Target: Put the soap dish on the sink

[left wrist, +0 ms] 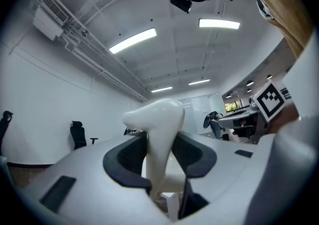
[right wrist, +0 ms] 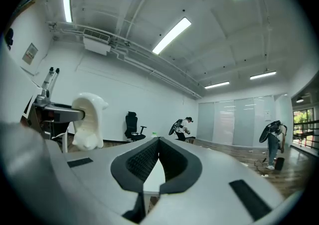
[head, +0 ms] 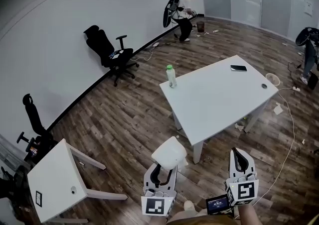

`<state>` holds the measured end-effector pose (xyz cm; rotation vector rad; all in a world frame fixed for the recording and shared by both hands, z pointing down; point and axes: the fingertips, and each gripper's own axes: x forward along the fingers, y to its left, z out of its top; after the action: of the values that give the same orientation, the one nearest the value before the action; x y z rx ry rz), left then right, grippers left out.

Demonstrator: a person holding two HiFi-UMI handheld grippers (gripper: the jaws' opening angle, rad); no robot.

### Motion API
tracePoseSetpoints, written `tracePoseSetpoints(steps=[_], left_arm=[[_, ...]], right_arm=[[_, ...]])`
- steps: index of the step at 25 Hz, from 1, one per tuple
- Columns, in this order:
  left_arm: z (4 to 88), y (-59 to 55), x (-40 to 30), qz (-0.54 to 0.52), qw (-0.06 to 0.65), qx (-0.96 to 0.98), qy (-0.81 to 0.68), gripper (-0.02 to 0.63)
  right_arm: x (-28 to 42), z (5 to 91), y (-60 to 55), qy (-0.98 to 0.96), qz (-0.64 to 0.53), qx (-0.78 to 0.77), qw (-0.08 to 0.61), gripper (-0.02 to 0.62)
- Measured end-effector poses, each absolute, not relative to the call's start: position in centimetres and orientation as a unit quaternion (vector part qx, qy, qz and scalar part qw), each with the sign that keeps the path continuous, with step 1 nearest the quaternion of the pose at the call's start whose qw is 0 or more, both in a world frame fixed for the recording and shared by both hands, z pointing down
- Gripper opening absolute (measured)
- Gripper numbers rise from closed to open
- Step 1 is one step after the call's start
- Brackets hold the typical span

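Note:
My left gripper (head: 164, 169) is shut on a white, glossy soap dish (head: 170, 153) and holds it in the air low in the head view, over the wooden floor. In the left gripper view the soap dish (left wrist: 157, 134) stands upright between the dark pads (left wrist: 128, 162), its rounded end above the left gripper (left wrist: 160, 162). My right gripper (head: 241, 160) hangs to its right, apart from it, jaws together and empty. The right gripper view shows that gripper (right wrist: 158, 142) with its tips meeting, and the soap dish (right wrist: 88, 119) off to the left. No sink is in view.
A white table (head: 219, 94) stands ahead with a green-capped bottle (head: 171, 75) and a phone (head: 238, 68) on it. A smaller white table (head: 55, 179) is at lower left. Black office chairs (head: 107, 50) line the left wall. A person (head: 184, 12) bends at the far wall. Cables (head: 289, 134) trail on the floor at right.

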<state>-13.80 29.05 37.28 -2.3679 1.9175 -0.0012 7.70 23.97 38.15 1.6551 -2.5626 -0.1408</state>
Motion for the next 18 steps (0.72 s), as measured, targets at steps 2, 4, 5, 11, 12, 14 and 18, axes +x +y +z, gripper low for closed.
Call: tracePoseSetpoints(steps=[2,4,5,11,12,14,18], left_arm=[[37.6,29.0,-14.3,-0.004,0.047,-0.775,0.63,0.161],[38.1,29.2,-14.3,-0.01,0.047,-0.777,0.628,0.161],[38.3,29.4,-14.2,-0.011,0.045,-0.778,0.626,0.161],[38.8,29.0,-13.9,-0.02,0.042,-0.775,0.63,0.161],[38.8,28.6,-13.8,-0.025,0.044,-0.773,0.633,0.161],[38.9,27.8,-13.4,-0.026,0.043,-0.77,0.636,0.161],[39.4,26.5,-12.5,-0.036,0.043,-0.772,0.633,0.161]], right_arm=[[7.4,38.3,24.1,-0.837,-0.047,0.543,0.048,0.008],[7.6,38.7,24.4,-0.836,-0.043,0.544,0.052,0.008],[7.7,38.9,24.6,-0.835,-0.041,0.545,0.055,0.008],[7.5,39.3,24.1,-0.847,-0.034,0.528,0.049,0.008],[7.5,39.4,23.8,-0.849,-0.035,0.525,0.048,0.008],[7.8,39.5,22.8,-0.85,-0.033,0.523,0.046,0.008],[8.4,39.6,21.1,-0.857,-0.033,0.513,0.036,0.008]])
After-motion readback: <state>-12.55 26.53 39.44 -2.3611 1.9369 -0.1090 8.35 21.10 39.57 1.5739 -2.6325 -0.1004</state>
